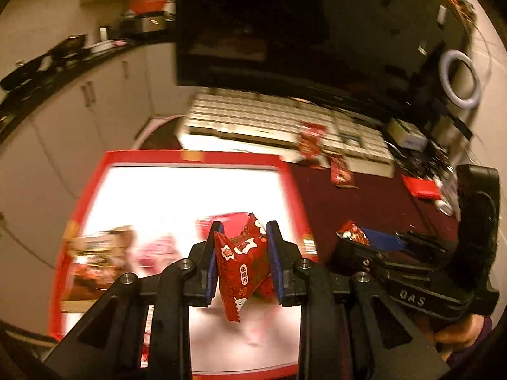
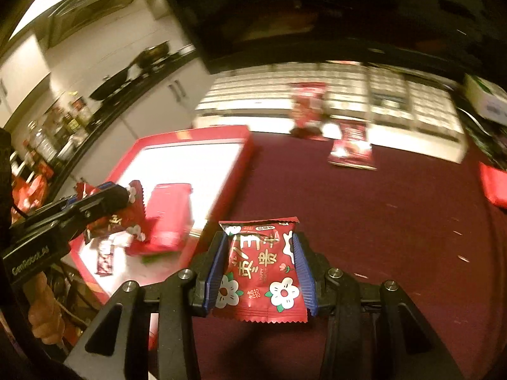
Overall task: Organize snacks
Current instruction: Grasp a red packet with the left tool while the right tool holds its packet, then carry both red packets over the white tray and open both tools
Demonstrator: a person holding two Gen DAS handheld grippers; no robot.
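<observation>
Two handheld grippers each carried a red snack packet over a maroon tabletop (image 2: 396, 221). In the left wrist view, the left gripper (image 1: 244, 259) was clenched hard on a crumpled red packet (image 1: 245, 261), squeezed upright btwn its blue pads (image 1: 211, 272) at lower centre of frame, over the white floor of a red-rimmed tray (image 1: 196, 156). The tray filled the lower left of that view; blurred wrappers, incl. a brown packet (image 1: 92, 262), lay inside it at left.

At lower right of the same view the right gripper (image 1: 377, 240) showed side-on, a red packet edge at its tip, w/ a hand (image 1: 456, 335) on its grip.

In the right wrist view, the right gripper (image 2: 261, 269) grasped a flat red flower-print packet (image 2: 259, 272) by its side edges, at lower centre, above the maroon cloth just right of the tray's rim (image 2: 244, 161). The left gripper (image 2: 126, 196) appeared at left over the tray, clamped on its packet.

More red packets (image 2: 351, 145) lay near the top of frame by a white keyboard (image 2: 253, 95); another red item (image 2: 494, 186) sat at the right edge. A dark monitor (image 1: 285, 25) filled the top centre.
</observation>
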